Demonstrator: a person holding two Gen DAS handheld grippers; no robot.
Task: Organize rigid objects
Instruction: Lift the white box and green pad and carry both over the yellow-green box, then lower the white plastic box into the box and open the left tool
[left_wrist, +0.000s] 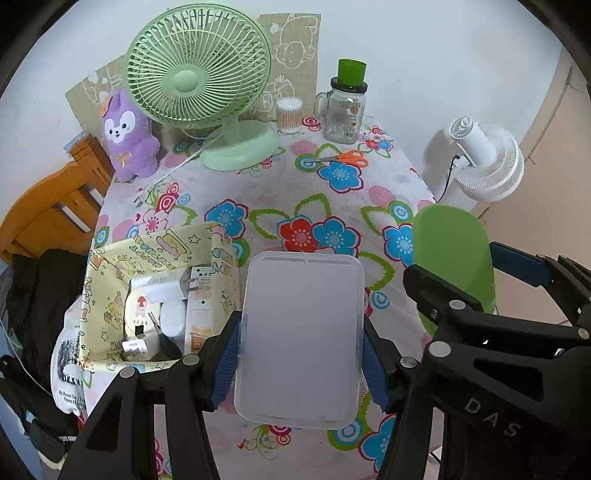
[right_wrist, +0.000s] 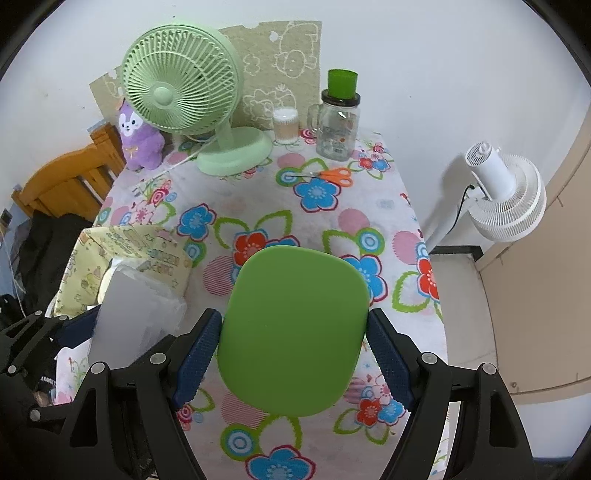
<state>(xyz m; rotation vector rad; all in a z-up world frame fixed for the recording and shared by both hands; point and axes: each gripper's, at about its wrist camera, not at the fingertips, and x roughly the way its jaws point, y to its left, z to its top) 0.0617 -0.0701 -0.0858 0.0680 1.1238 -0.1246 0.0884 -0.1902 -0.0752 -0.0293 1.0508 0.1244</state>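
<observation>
A plain white wall (right_wrist: 406, 55) backs a table under a flowered cloth (right_wrist: 332, 206), with a wooden chair (left_wrist: 48, 206) at its left, a white standing fan (right_wrist: 506, 192) at its right (plugged in) and a beige panel (right_wrist: 546, 295) beyond.

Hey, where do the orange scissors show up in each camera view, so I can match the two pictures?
Left wrist view: orange scissors lie upper right of centre on the floral tablecloth, just below the glass jar.
Right wrist view: the scissors lie upper centre-right, again below the jar.
Shared landmark: the green desk fan at the table's far end.
</observation>
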